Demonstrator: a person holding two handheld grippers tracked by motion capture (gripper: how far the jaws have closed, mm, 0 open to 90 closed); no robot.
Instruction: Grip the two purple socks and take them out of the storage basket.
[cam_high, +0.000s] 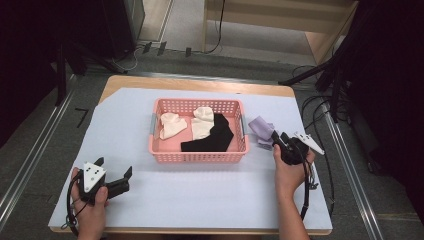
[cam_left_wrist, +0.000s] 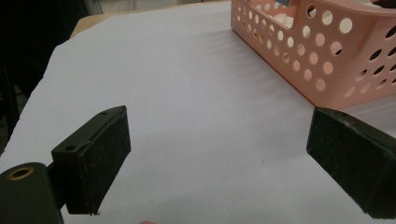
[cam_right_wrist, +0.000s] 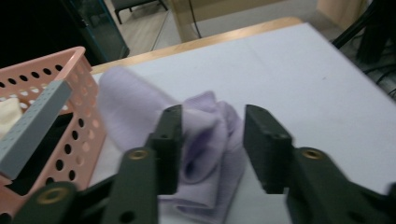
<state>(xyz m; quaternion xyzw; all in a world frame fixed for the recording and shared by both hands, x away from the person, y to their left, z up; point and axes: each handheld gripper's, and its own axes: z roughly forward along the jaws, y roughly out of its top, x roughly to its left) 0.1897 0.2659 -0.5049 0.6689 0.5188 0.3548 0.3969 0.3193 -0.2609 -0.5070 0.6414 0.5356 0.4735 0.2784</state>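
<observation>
A lilac sock lies bunched on the white table cover, just right of a pink basket. My right gripper has come in from the near side and is shut on a fold of the lilac sock, with cloth filling the gap between the jaws of this gripper. Inside the basket lie two cream socks and a black sock. My left gripper rests open at the table's near left corner, its jaws wide apart over bare cover.
The pink basket stands ahead and to the right of the left gripper. Its grey handle is close to the right gripper's left jaw. The table's right edge is near the right hand, with cables beyond it.
</observation>
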